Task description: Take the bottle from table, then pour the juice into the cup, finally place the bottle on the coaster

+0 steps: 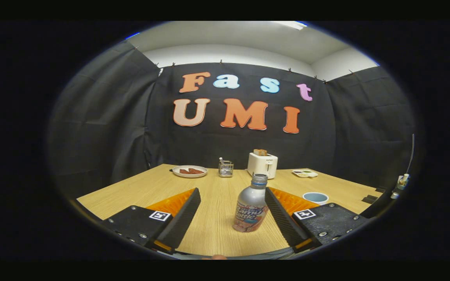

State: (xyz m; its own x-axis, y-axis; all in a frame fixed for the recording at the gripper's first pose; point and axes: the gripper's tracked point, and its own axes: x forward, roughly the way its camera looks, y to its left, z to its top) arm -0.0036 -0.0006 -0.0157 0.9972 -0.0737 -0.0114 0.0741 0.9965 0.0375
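- Our gripper [233,203]: fingers spread wide, clamped on nothing.
- Bottle [250,208] upright on the wooden table [217,218], between the fingers, right up against the right one; we can't tell if it touches.
- Cup [315,198] just beyond the right finger.
- Far back by the wall: toaster [262,164], plate [189,171], small wire rack [225,168].

the scene is viewed from on the gripper [233,212], low over the table [209,187], facing forward along the spread fingers toward the far wall; the bottle [250,208] is seen close.
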